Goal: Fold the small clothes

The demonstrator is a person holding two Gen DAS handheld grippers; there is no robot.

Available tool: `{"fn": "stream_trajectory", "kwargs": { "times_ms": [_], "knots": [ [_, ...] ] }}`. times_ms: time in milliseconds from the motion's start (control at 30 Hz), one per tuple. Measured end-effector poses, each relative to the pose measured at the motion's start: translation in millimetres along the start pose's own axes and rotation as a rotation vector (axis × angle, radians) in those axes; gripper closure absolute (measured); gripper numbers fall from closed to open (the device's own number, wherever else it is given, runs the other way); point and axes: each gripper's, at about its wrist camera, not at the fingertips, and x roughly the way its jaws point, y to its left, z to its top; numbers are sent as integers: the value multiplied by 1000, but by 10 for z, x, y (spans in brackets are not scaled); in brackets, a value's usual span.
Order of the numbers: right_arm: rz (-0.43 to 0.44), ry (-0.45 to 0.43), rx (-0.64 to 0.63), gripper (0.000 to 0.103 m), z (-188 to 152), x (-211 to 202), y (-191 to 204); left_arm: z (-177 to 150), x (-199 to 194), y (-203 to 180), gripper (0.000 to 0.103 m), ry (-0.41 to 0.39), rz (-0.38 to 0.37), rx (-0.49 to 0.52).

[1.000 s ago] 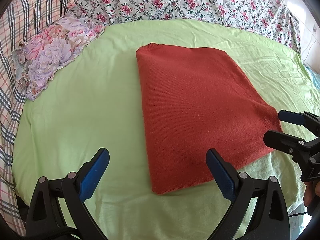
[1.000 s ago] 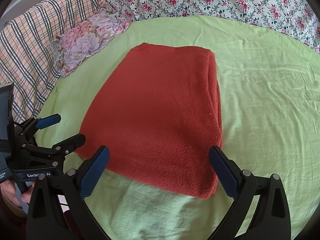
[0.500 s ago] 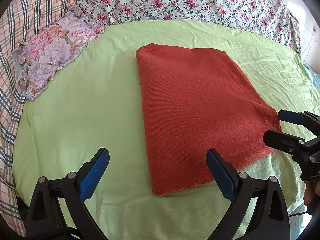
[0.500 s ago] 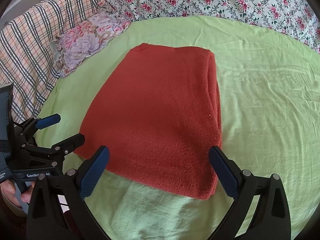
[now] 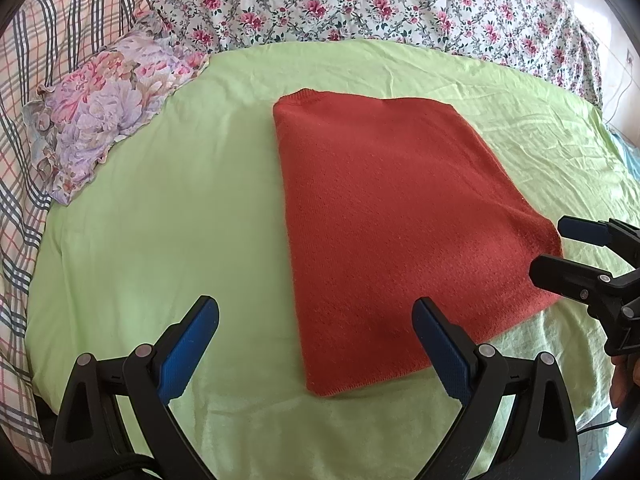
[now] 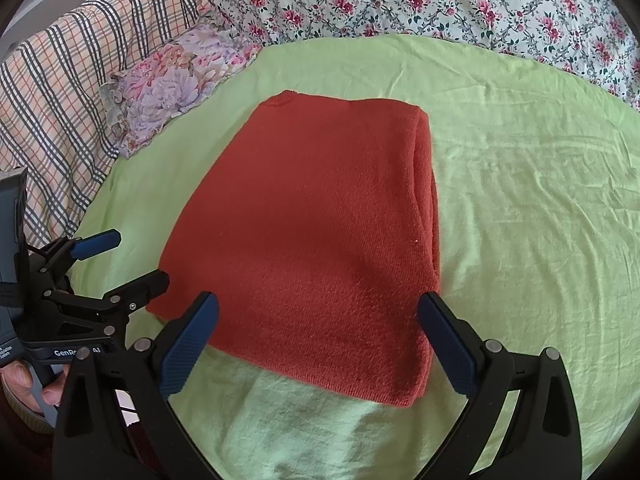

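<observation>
Nothing has shifted since the earlier frames: the folded red sweater (image 5: 392, 232) lies flat on the green sheet (image 5: 168, 216), floral pillow (image 5: 108, 104) and plaid blanket (image 6: 60, 92) beyond, while left gripper (image 5: 316, 344) and right gripper (image 6: 318, 340) hover wide open, holding nothing.

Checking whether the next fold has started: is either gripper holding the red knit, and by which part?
Nothing is held. The left gripper and right gripper are both open near the near edge of the folded red knit.

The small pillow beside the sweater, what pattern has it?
Pink and lilac flowers on the small pillow; left wrist view.
</observation>
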Motion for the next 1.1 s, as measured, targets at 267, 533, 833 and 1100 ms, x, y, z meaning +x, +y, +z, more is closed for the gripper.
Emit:
{"fn": "stream_trajectory", "kwargs": {
  "times_ms": [267, 533, 833, 1100],
  "knots": [
    [1, 2, -2, 3, 15, 3, -31, 24, 16, 4, 5, 2, -6, 1],
    [-1, -3, -4, 3, 92, 7, -60, 58, 33, 1, 5, 2, -6, 6],
    [-2, -3, -10, 3, 117, -2, -44, 82, 32, -22, 5, 2, -7, 12],
    [-1, 0, 6, 3, 222, 52, -124, 164, 80, -24, 6, 7, -22, 24]
  ]
}}
